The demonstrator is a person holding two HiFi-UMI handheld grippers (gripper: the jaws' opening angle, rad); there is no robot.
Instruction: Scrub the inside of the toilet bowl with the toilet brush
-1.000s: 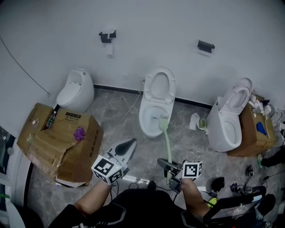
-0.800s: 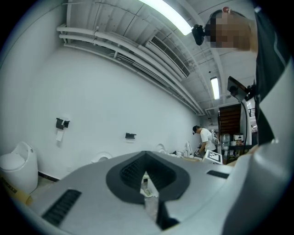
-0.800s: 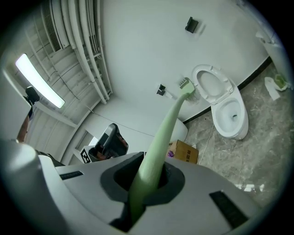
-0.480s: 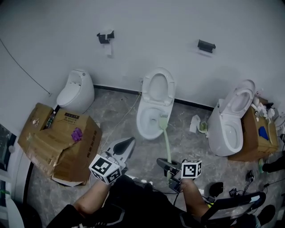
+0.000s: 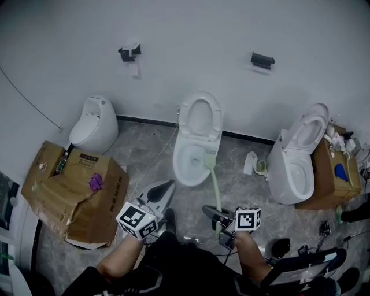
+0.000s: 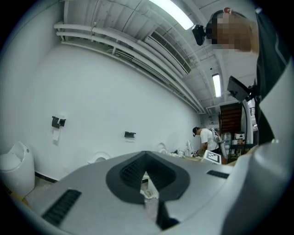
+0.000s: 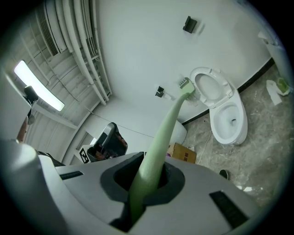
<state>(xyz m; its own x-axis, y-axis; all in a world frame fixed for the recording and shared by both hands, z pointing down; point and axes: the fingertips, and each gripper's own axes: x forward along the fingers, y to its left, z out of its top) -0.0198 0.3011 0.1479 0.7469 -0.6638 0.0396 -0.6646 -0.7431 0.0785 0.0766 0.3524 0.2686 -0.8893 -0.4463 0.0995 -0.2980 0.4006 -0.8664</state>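
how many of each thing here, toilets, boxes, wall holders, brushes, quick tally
open toilets: 2
closed white floor fixture: 1
cardboard boxes: 2
black wall holders: 2
toilet brush: 1
total: 8

You face a plain white wall with a dark skirting strip above a grey marbled floor. A crumpled cardboard box sits at the floor's left edge. A strip light glows overhead.

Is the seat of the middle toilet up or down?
Up: the seat stands raised behind the open bowl.
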